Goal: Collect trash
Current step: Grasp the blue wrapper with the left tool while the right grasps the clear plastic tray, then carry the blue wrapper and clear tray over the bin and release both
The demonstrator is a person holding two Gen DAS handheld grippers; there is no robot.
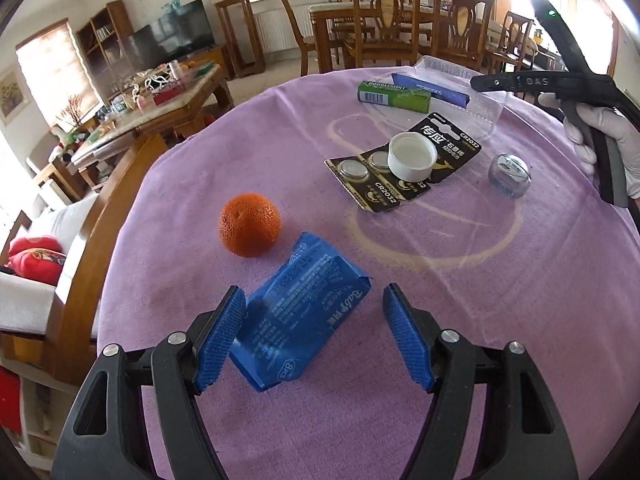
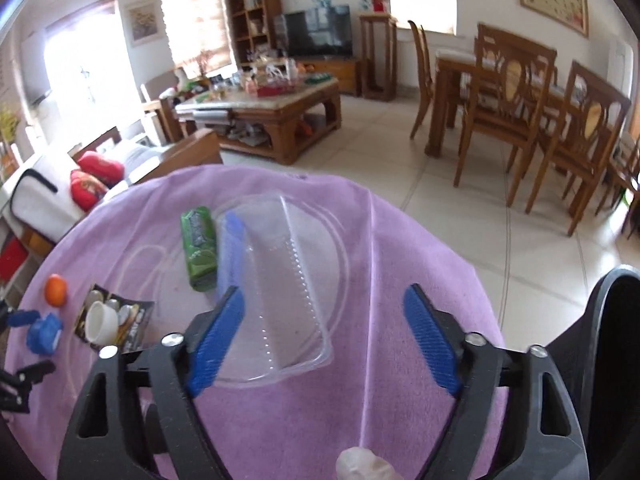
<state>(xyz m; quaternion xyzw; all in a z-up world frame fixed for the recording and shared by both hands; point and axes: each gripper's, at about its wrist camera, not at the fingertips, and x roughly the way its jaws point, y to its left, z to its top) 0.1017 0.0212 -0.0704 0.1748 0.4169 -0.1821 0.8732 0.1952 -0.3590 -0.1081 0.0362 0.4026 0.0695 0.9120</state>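
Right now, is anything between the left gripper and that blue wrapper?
Nothing visible. The blue wrapper lies on the purple cloth between the open fingers of the left gripper. The orange sits apart, beyond it.

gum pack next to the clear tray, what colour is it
Green, with white lettering. The gum pack shows best in the left wrist view.

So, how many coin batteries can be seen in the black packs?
2: one coin battery at the pack's left end, a second beside the white cap. The cap may hide others.
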